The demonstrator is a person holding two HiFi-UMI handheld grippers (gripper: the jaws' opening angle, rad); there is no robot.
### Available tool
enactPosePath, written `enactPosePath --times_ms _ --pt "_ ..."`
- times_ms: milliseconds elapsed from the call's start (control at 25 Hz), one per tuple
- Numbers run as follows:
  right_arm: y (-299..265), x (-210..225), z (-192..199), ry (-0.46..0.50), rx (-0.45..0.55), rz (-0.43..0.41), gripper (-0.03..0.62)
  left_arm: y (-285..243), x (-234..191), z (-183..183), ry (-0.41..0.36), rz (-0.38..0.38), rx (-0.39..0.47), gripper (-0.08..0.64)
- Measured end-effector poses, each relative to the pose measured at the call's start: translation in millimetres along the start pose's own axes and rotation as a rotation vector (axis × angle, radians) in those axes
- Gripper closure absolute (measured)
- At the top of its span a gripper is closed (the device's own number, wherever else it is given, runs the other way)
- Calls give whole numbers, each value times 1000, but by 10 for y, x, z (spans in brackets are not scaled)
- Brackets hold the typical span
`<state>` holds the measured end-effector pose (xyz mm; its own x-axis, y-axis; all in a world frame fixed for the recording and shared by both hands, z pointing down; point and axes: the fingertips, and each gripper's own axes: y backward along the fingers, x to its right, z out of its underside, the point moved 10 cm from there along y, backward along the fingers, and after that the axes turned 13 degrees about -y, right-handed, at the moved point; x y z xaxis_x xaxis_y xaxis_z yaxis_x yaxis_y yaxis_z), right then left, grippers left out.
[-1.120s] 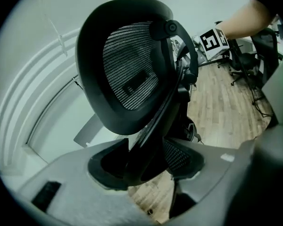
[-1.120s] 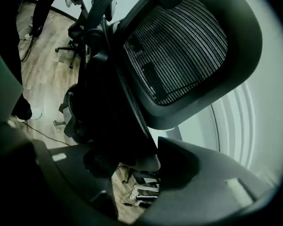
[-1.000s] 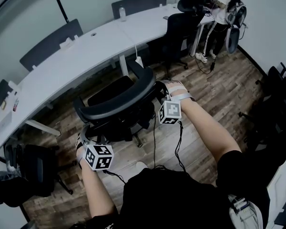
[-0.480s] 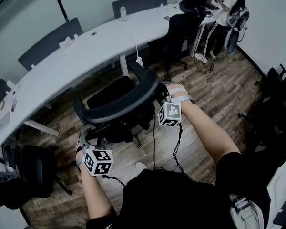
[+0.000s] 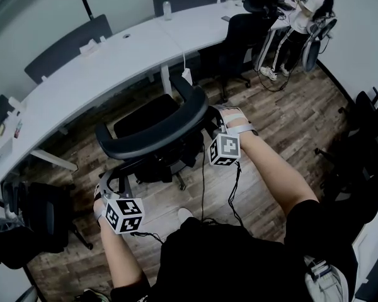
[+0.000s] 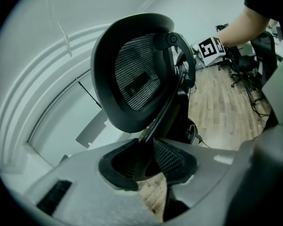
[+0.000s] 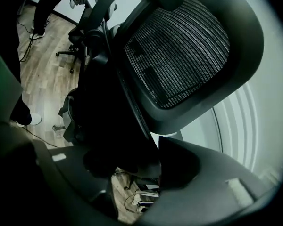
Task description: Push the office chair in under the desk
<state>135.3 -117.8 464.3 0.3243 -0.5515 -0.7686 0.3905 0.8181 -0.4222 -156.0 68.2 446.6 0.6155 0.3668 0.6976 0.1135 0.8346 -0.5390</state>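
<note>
The black mesh-backed office chair (image 5: 152,133) stands on the wood floor, its seat facing the long curved white desk (image 5: 107,68). My left gripper (image 5: 113,182) is at the chair's left armrest (image 5: 118,173). In the left gripper view the jaws (image 6: 146,166) are closing, with the armrest's black bar (image 6: 161,112) pinched between the pads. My right gripper (image 5: 219,119) is at the chair's right side. In the right gripper view a dark chair part (image 7: 118,149) fills the wide gap between its jaws (image 7: 127,168), below the mesh back (image 7: 179,51).
Another black chair (image 5: 239,36) stands at the desk's far right, with a person (image 5: 305,11) beside it. More dark chairs sit at the right edge (image 5: 368,124) and at the lower left (image 5: 38,219). Grey partition panels (image 5: 66,43) back the desk. Cables (image 5: 236,194) trail across the floor.
My left gripper's jaws have come together on the armrest bar and that hand has dropped slightly. The chair has shifted a little toward the desk. The right gripper stays put.
</note>
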Motion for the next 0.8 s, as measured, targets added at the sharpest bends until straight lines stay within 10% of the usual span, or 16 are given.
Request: enactPosePath --times_ms 280,800 --pt "-35 -193 -279 -8 47 -2 353 -196 -54 211 -163 -19 -83 314" --pt "-298 -314 -717 -37 150 -30 370 -859 -698 429 -322 17 -141 336"
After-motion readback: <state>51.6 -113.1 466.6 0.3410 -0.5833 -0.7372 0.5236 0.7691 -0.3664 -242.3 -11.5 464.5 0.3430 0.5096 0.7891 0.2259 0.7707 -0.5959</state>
